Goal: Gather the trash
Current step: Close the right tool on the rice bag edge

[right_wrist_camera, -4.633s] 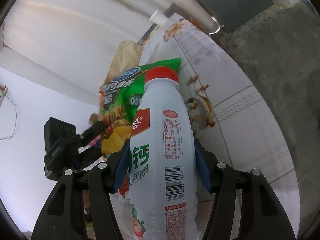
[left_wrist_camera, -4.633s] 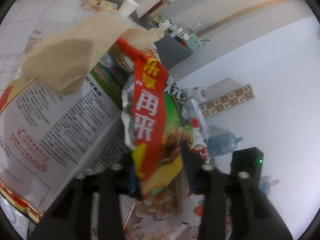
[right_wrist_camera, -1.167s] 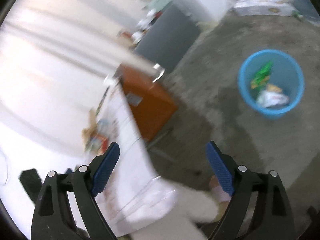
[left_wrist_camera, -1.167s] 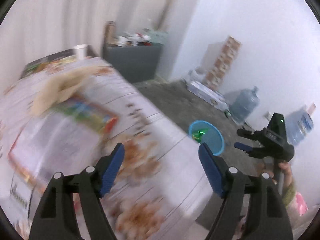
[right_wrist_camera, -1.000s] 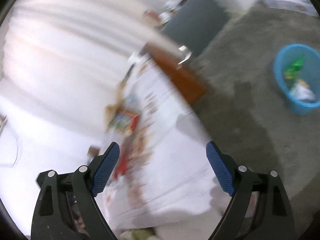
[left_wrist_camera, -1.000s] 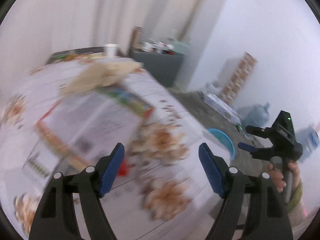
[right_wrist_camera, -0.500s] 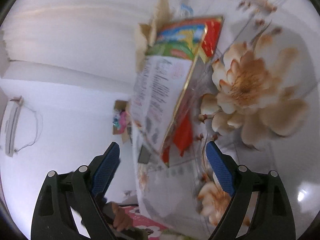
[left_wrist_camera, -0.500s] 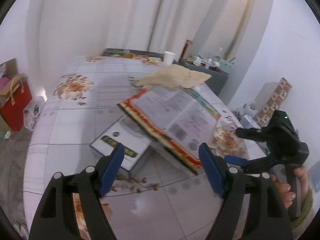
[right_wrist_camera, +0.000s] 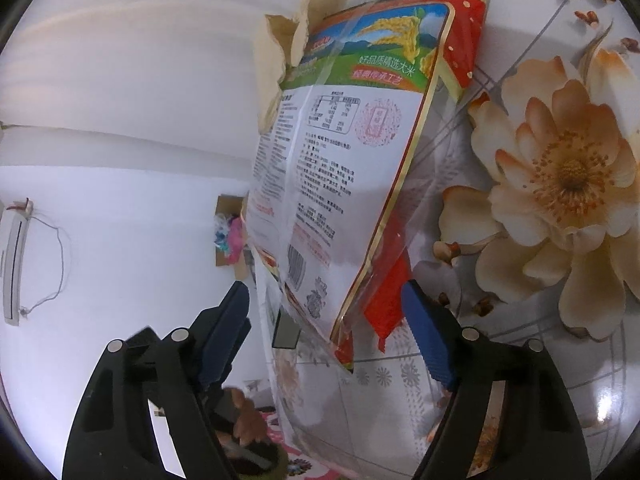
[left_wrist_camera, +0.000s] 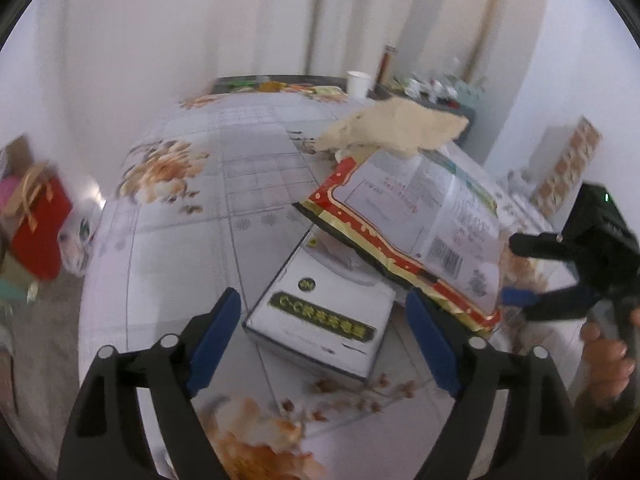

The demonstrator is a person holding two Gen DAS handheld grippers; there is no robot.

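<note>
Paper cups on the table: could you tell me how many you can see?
1. A white paper cup stands at the table's far edge; others may be hidden behind the rice bag.

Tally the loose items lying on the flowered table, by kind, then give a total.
Printed rice bag: 1
White box: 1
Crumpled brown paper: 1
White paper cup: 1
Total: 4

White walls, pale curtains (left_wrist_camera: 320, 20) behind. Floral tablecloth (left_wrist_camera: 200, 200) covers table. Dark cabinet (left_wrist_camera: 460, 108) with clutter far right; red gift bag (left_wrist_camera: 38, 224) on floor left.
</note>
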